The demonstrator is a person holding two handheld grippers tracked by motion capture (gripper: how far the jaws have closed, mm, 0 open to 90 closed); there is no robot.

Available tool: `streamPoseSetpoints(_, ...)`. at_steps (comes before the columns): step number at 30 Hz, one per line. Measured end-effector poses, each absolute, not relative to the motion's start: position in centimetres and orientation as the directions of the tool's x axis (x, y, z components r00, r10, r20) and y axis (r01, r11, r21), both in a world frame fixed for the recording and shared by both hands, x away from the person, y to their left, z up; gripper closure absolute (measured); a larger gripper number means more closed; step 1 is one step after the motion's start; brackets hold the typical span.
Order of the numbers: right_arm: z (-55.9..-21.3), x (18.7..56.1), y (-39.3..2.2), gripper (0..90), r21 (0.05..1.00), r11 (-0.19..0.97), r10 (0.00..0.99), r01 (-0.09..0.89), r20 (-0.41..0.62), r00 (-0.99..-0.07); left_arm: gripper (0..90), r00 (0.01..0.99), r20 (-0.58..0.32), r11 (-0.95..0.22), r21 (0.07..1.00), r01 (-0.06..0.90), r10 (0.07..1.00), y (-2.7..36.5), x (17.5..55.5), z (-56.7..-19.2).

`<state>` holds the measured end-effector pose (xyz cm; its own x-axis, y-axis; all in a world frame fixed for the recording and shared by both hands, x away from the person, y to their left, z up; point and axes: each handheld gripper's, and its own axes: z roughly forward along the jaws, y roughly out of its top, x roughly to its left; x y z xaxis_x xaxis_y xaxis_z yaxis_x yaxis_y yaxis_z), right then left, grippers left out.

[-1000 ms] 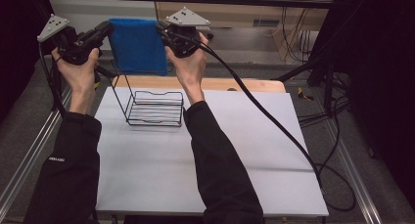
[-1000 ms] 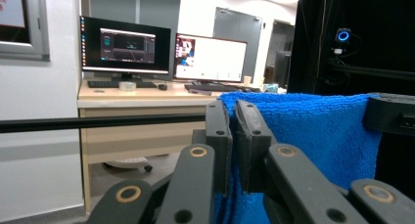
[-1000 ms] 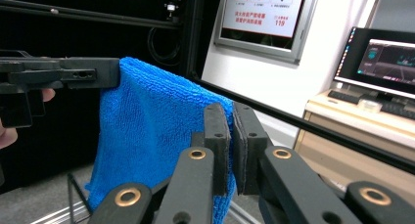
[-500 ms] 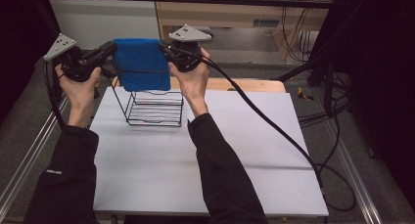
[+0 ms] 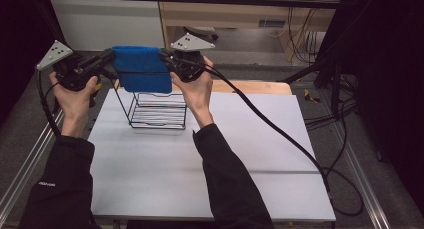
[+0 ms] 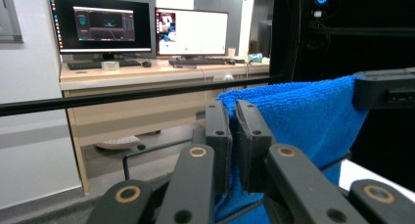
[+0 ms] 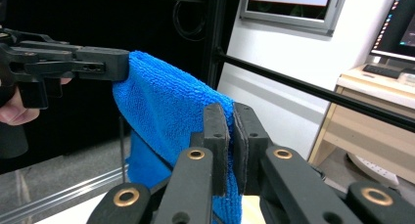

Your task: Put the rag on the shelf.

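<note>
I see a black wire rack basket [image 5: 157,110] standing upright on the white tabletop [image 5: 210,159], toward its far left part; nothing lies inside it. The folded blue microfibre cloth [image 5: 142,69] hangs in the air directly above the basket, stretched between my two tools, with its lower edge reaching about to the basket's top rim in the high view.

My left gripper [image 5: 106,59] pinches the cloth's left top corner, jaws nearly closed on the fabric; in the left gripper view [image 6: 234,128] the terry sits squeezed between the two black pads. My right gripper [image 5: 165,58] clamps the opposite top corner the same way, jaws narrow with blue pile pressed between them in the right gripper view [image 7: 231,131]. Both hands are raised at about the same height, forearms in dark sleeves reaching forward from the near edge, tools pointing toward each other. A black cable [image 5: 280,134] trails from the right tool across the table.

Behind the table I see a wooden desk [image 6: 147,82] with two lit monitors [image 6: 147,26] and a keyboard.
</note>
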<state>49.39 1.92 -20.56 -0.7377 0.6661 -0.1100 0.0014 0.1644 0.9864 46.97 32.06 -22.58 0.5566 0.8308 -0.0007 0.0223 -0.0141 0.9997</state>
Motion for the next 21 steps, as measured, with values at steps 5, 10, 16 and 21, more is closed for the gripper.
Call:
streamPoseSetpoints(5, -20.7, 48.9, 1.8, 85.7, 0.983, 0.18, 0.648, 0.023, -0.101, -0.755, 84.3, 0.564, 0.007, -0.033, 0.999, 0.035, 0.826, 32.3, 46.5, -22.8)
streamPoseSetpoints(10, -20.8, 48.6, 1.8, 85.4, 0.976, 0.215, 0.626, 0.046, -0.101, -0.773, 83.3, 0.566, 0.015, -0.06, 0.996, 0.062, 0.824, 32.4, 46.2, -22.9)
streamPoseSetpoints(16, -21.0, 48.4, 1.8, 85.4, 0.964, 0.254, 0.604, 0.074, -0.099, -0.791, 82.4, 0.568, 0.022, -0.086, 0.992, 0.087, 0.823, 32.4, 45.6, -23.4)
streamPoseSetpoints(21, -21.2, 48.1, 1.9, 85.4, 0.955, 0.286, 0.585, 0.082, -0.106, -0.804, 81.9, 0.574, 0.024, -0.107, 0.988, 0.111, 0.818, 32.5, 45.0, -24.0)
